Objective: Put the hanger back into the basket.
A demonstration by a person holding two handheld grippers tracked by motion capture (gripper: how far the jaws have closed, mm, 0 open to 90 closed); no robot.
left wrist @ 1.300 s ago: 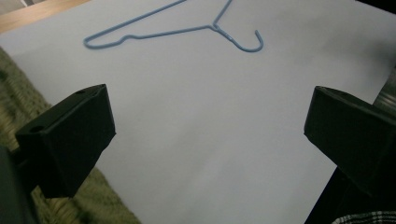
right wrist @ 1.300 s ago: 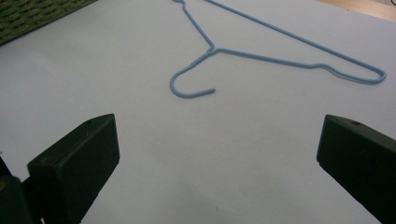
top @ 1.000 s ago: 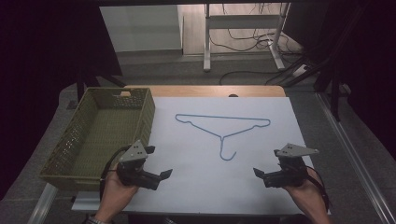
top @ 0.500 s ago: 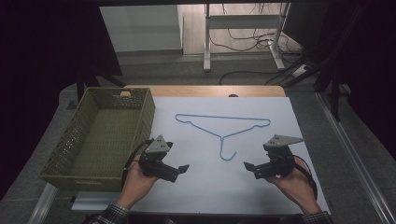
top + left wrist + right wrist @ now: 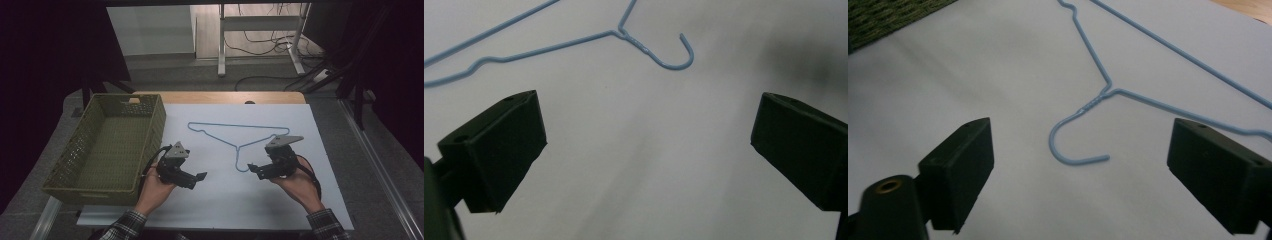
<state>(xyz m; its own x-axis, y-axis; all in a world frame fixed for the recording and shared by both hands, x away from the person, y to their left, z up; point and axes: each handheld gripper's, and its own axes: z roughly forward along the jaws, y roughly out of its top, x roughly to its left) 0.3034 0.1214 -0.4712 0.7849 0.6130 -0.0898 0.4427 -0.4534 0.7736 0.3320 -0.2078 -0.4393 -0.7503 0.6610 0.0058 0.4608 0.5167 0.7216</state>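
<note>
1. We find the blue wire hanger (image 5: 239, 141) lying flat on the white sheet at the middle of the bench (image 5: 330, 200), its hook pointing toward the near edge and its long bar toward the far edge.
2. The left tool (image 5: 199, 177) hovers with jaws spread wide and holds nothing; it sits near the basket (image 5: 60, 175), well apart from the hanger.
3. The right tool (image 5: 252, 170) is likewise wide open and empty, just beside the hook.
4. We judge the step in hand to be an approach to the hook. It should be done low and level, closing across the twisted neck rather than the curved tip, since thin wire lying flat slips easily.
5. The right gripper view shows the twisted neck and the hook's open end clearly between the jaws; the high view alone shows the basket standing empty at the left edge.
</note>
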